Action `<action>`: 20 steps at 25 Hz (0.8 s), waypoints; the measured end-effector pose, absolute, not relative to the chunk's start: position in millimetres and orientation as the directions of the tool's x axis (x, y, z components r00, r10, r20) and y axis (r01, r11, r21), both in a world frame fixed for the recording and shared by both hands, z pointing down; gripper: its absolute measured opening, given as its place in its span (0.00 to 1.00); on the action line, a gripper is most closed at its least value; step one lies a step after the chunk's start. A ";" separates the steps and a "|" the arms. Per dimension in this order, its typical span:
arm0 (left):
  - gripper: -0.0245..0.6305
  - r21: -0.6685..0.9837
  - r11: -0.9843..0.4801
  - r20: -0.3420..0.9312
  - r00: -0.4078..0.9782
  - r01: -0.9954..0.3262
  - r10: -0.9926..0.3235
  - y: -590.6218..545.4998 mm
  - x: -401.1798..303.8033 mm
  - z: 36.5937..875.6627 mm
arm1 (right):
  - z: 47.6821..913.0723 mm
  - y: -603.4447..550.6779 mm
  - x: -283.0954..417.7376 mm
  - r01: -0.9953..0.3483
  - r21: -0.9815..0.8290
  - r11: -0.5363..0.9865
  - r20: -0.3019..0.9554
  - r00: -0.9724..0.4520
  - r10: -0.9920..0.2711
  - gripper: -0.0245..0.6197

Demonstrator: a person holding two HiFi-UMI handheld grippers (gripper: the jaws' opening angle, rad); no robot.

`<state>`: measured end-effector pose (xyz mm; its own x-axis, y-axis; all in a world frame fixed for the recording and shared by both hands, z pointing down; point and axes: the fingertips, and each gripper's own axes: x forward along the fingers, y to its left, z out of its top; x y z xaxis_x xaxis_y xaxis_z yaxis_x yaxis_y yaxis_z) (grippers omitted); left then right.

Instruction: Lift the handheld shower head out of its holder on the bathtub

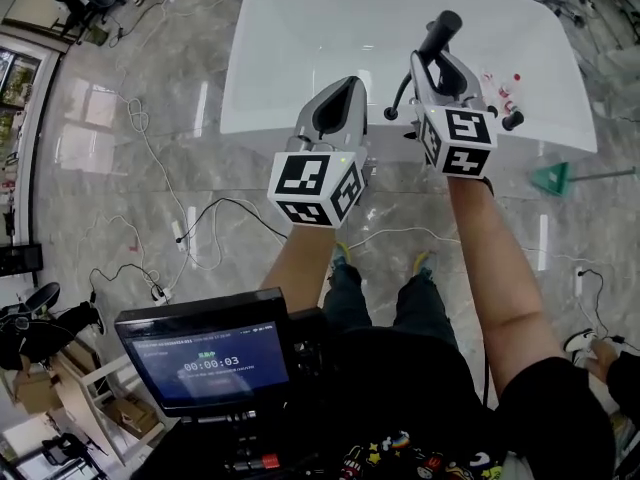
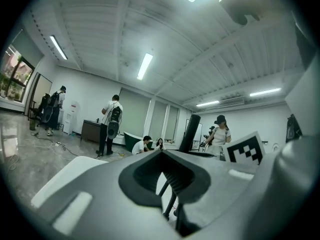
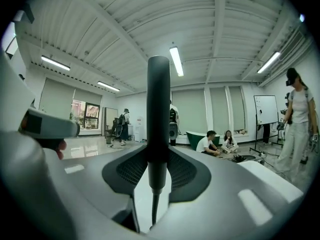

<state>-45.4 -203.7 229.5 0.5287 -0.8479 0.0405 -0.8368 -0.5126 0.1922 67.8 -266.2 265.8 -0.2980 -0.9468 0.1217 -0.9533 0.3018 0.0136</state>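
- The right gripper (image 1: 441, 66) has its jaws squeezed on the black shower head (image 1: 441, 34). The handle stands straight up between them.
- In the right gripper view, the shower head (image 3: 158, 114) gets thin at the bottom and turns into a hose. The white tub is behind it.
- The shower head is over the near rim of the bathtub (image 1: 300, 48), on the right side. I cannot see the holder, so I cannot tell if the head is all the way out.
- The left gripper (image 1: 338, 103) is next to it, over the same rim. Its jaws are close together and hold nothing.
- To do this well, I think the right hand should go straight up and not tip. The grip should be firm so the handle does not slip.
- The hose (image 1: 399, 96) bends down by the gripper. A fast pull could make it tug or catch.
- The taps (image 1: 505, 93) are just to the right, so that side is tight.
- There is lots of open room above and over the middle of the tub.
- Cables (image 1: 200, 218) lie on the floor, well away.
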 end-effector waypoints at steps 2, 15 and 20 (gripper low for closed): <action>0.04 0.188 -0.521 0.032 0.536 -0.833 -0.844 -192.5 -37.2 209.6 | 228.7 -252.9 75.5 -0.950 0.015 0.311 0.084 -0.309 -0.947 0.26; 0.04 0.136 -0.592 -0.099 0.584 -0.794 -0.806 -154.8 -1.0 100.7 | 47.9 -169.6 102.0 -0.927 0.035 0.374 -0.182 -0.373 -0.910 0.26; 0.04 0.072 -0.640 -0.165 0.624 -0.765 -0.764 -144.4 18.3 62.0 | 10.3 -148.2 111.0 -0.927 0.050 0.371 -0.269 -0.370 -0.889 0.26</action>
<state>18.3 -144.4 62.0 0.6238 -0.7639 -0.1653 -0.7649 -0.6401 0.0716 111.0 -148.2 10.3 -0.3704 -0.8891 -0.2690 -0.9273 0.3710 0.0503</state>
